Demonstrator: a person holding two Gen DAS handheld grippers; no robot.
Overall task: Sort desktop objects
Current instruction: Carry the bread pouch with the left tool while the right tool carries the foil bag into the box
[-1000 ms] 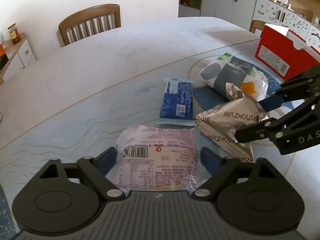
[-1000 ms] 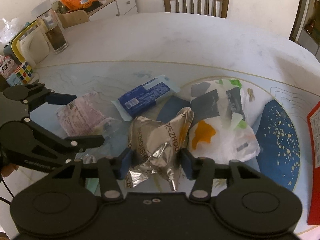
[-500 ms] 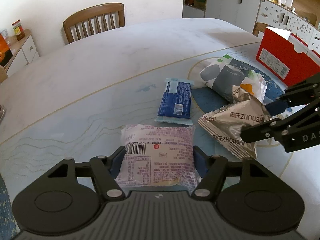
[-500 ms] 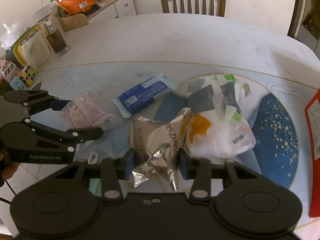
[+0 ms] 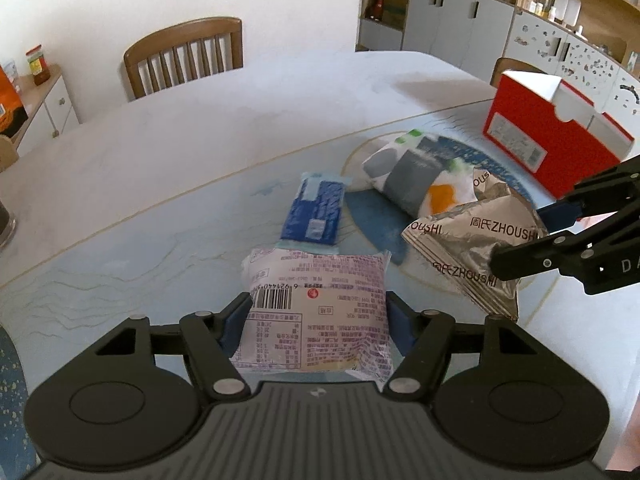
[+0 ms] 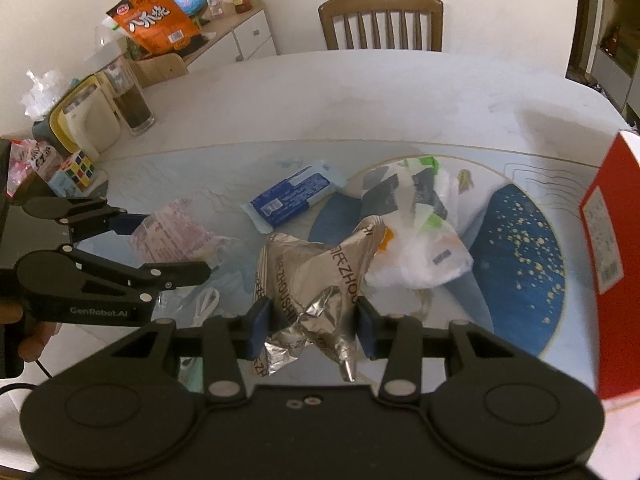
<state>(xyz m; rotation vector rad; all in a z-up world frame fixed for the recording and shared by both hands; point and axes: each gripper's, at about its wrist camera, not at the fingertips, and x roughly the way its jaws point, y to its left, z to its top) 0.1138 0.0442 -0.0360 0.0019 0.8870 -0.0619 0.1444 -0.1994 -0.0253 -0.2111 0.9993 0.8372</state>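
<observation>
My left gripper (image 5: 316, 320) is shut on a pink-and-white printed snack packet (image 5: 320, 280), held just above the table with its barcode facing up. My right gripper (image 6: 313, 322) is shut on a crumpled silver foil bag (image 6: 316, 272), also raised off the table. In the left wrist view the right gripper (image 5: 528, 236) and the silver bag (image 5: 472, 248) hang at the right. In the right wrist view the left gripper (image 6: 168, 244) and its packet (image 6: 176, 236) sit at the left. A blue packet (image 5: 316, 212) and a white patterned bag (image 5: 416, 176) lie on the table beyond.
A red cardboard box (image 5: 548, 136) stands open at the table's right. A Rubik's cube (image 6: 80, 168), a white jug (image 6: 88, 124) and a glass (image 6: 134, 108) crowd the left edge. A wooden chair (image 6: 380, 20) stands at the far side. A person's hand (image 6: 36, 336) grips the left tool.
The left jaws narrowed onto the pink packet and the right jaws tightened on the silver bag. Both grippers then rose, lifting their packets off the table.
</observation>
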